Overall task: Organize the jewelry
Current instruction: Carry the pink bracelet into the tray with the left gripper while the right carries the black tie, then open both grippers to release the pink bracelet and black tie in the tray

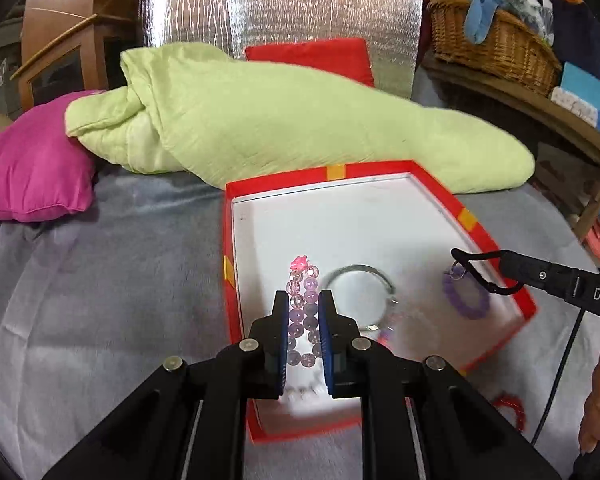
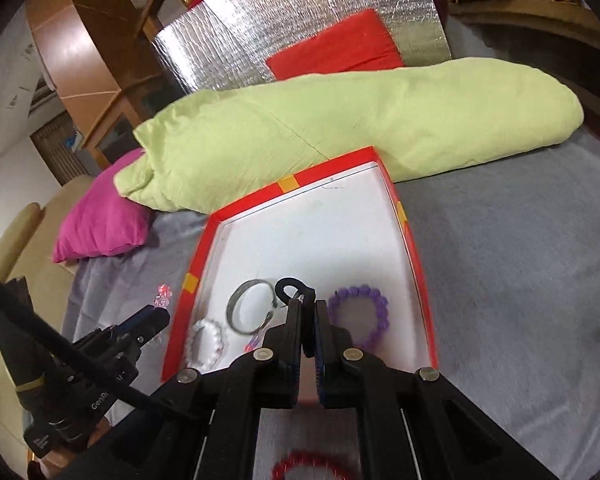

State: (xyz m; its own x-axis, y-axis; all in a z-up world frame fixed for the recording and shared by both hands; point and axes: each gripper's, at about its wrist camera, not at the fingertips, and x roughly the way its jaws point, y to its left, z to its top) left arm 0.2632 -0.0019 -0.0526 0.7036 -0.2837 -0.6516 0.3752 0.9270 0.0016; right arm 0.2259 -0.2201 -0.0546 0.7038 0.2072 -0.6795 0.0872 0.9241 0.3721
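Beads of faceted pink glass (image 1: 304, 316) hang pinched in our left gripper (image 1: 304, 334) over the red cardboard box (image 1: 496, 248); our right gripper (image 2: 307, 330) clamps a black loop (image 2: 290, 288). Smooth metal bangle (image 2: 246, 304) and purple bracelet (image 2: 360, 312) lie inside, far half bare.

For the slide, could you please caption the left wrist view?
Left gripper fingers clamp a pink beaded bracelet above the red box.
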